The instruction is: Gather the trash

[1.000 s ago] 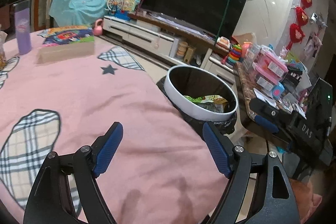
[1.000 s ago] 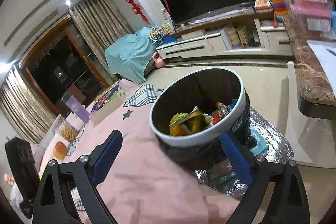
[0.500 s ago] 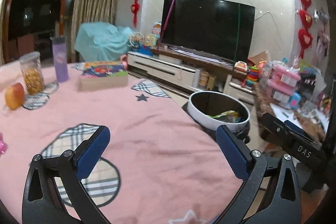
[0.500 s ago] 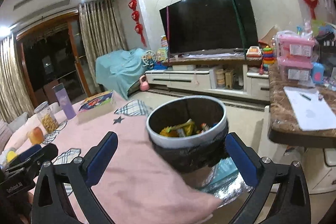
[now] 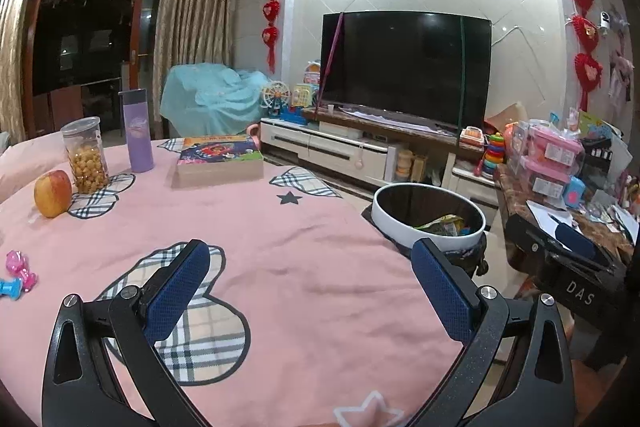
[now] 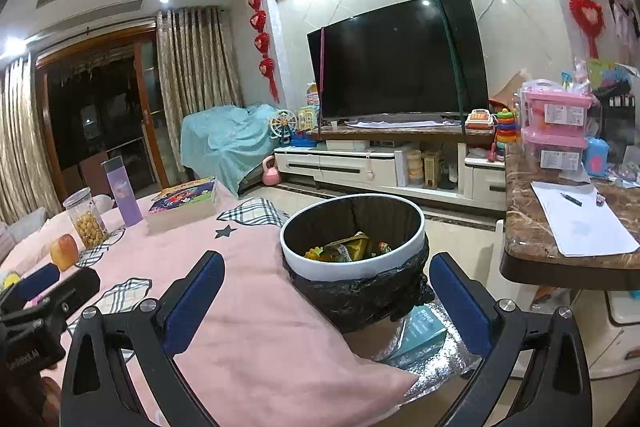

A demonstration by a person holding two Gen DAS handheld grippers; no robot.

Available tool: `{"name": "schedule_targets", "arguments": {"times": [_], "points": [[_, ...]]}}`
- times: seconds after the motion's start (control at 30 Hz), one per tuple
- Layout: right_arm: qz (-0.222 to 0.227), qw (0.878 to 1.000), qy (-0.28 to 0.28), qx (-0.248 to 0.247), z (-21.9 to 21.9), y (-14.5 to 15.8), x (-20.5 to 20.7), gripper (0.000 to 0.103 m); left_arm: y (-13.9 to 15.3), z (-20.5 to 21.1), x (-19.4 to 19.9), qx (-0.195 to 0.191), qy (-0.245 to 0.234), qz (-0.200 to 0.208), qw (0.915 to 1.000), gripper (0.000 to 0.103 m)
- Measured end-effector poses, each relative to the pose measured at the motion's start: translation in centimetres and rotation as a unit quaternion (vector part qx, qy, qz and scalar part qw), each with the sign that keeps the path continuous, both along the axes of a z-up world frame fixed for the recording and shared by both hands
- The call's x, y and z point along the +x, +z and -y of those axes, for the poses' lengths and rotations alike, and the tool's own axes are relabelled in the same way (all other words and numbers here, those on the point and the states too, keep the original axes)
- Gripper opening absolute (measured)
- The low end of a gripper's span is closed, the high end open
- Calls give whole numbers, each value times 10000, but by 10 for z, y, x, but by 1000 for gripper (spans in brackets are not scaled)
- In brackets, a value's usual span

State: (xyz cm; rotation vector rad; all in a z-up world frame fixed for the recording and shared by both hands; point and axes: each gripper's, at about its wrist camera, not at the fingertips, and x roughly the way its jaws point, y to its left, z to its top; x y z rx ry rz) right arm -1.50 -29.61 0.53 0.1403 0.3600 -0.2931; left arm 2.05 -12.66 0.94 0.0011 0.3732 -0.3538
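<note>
A round trash bin (image 5: 404, 233) with a white rim and a black liner stands just off the right edge of the pink-clothed table (image 5: 304, 227). Crumpled snack wrappers (image 5: 444, 222) lie inside it. My left gripper (image 5: 310, 267) hovers over the cloth, open and empty, with the bin ahead and to the right. The right wrist view has the bin (image 6: 340, 269) straight ahead and close, wrappers (image 6: 348, 249) showing in it. My right gripper (image 6: 325, 263) is open wide with nothing between its blue pads (image 6: 192, 303). The bin stands beyond its fingertips.
On the table's far left are an apple (image 5: 52, 193), a snack jar (image 5: 86, 155), a purple bottle (image 5: 138, 131), a boxed book (image 5: 220, 163) and small pink and blue toys (image 5: 18, 273). A marble counter (image 6: 532, 251) with paper juts in at the right.
Both cameras have tilted up and drawn back from the bin, so more of the room shows. Both grippers' jaws have spread a little wider. The wrappers stay in the bin.
</note>
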Motion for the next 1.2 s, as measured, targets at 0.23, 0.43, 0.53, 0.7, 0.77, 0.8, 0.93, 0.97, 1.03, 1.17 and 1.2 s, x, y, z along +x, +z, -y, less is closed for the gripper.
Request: {"name": "schedule_targets", "arguments": {"times": [0.23,0.43,0.53,0.7,0.77,0.8,0.93,0.97,1.03,1.17,1.2], "points": [[-44,10000,64,9,-3,-1,0,103,1,-2,-3,27,31,28,10000,103],[-96,9999,108,-4,-8,-4,0,103,-1,-5,-2,12,120,-4,9999,103],[-107,9999,120,9,-8,-4,0,103,-1,-5,-2,31,140,-5,9999,103],[-107,9999,129,9,-9,-4,0,103,-1,-5,-2,54,166,-5,9998,103],[-104,9999,125,12,-9,-4,0,103,-1,-5,-2,65,196,8,9998,103],[-99,9999,124,13,-9,-4,0,103,-1,-5,-3,66,195,12,9998,103],[-100,9999,129,28,-10,-3,0,103,-1,-5,-4,62,183,41,9998,103],[-98,9999,130,31,-11,-2,0,103,-1,-6,-4,62,181,42,9998,103],[-93,9999,130,31,-11,-2,0,103,-1,-6,-4,63,174,42,9998,103],[-99,9999,135,38,-11,-2,0,103,-1,-6,-4,57,170,40,9998,103],[-101,9998,134,47,-11,-2,0,103,-1,-6,-4,58,169,38,9998,103]]}}
